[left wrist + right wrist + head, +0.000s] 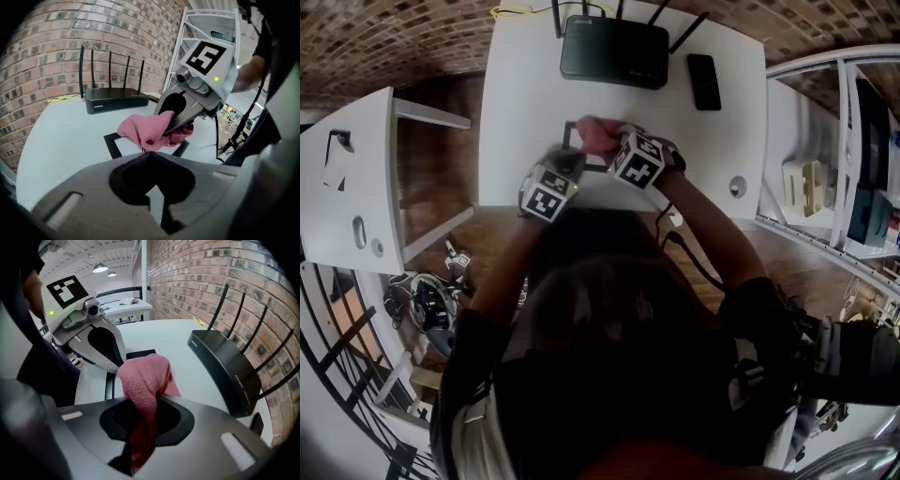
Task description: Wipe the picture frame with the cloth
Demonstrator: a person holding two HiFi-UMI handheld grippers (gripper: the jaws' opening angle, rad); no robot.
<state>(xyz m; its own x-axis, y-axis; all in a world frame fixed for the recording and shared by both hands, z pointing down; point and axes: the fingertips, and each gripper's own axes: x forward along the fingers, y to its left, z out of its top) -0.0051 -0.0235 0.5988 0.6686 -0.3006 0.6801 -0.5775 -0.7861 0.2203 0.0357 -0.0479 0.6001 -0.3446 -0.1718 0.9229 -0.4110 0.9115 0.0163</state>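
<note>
A black picture frame (pixel 570 131) (pixel 111 143) (pixel 139 353) lies flat on the white table (pixel 525 112). A pink cloth (pixel 595 133) (pixel 145 131) (pixel 143 373) is bunched on top of it. My right gripper (pixel 605 141) (pixel 143 401) (pixel 176 126) points steeply down and is shut on the cloth, which spills out between its jaws. My left gripper (pixel 567 161) (pixel 151 152) (pixel 115 369) is shut, its tips at the frame's near left edge and seemingly pinching it. The contact itself is hidden by the jaws.
A black router (pixel 614 52) (pixel 117 99) (pixel 225 366) with several antennas stands at the table's far edge, with a dark phone (pixel 704 82) to its right. A white shelf rack (pixel 834 141) flanks the right side. A white side table (pixel 347 178) stands on the left.
</note>
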